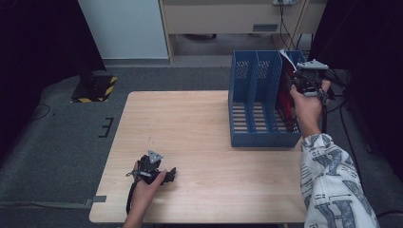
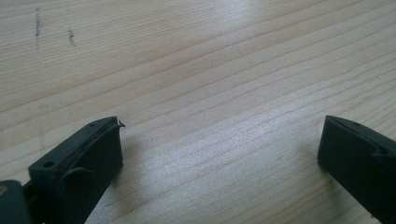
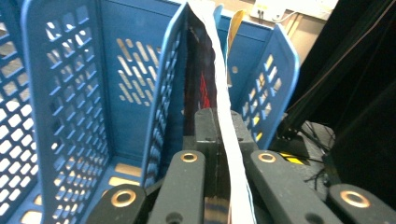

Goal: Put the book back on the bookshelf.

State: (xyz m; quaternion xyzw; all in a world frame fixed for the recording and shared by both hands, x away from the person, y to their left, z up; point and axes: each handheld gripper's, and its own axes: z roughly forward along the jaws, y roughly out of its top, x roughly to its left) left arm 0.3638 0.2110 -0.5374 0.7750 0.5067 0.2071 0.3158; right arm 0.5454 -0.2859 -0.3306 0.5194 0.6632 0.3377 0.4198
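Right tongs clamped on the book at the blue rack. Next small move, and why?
Probably ease the book straight down into the rack's rightmost slot before letting go. The right tongs are shut on its edge, it stands upright between the slot walls, and the left tongs rest open on the table.

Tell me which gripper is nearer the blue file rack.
Right. The right gripper is at the blue file rack, shut on a book in its rightmost slot. The left gripper rests open on the table's near-left part.

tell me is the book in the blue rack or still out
In. The dark book stands upright in the blue rack's rightmost slot, with the right gripper shut on its edge.
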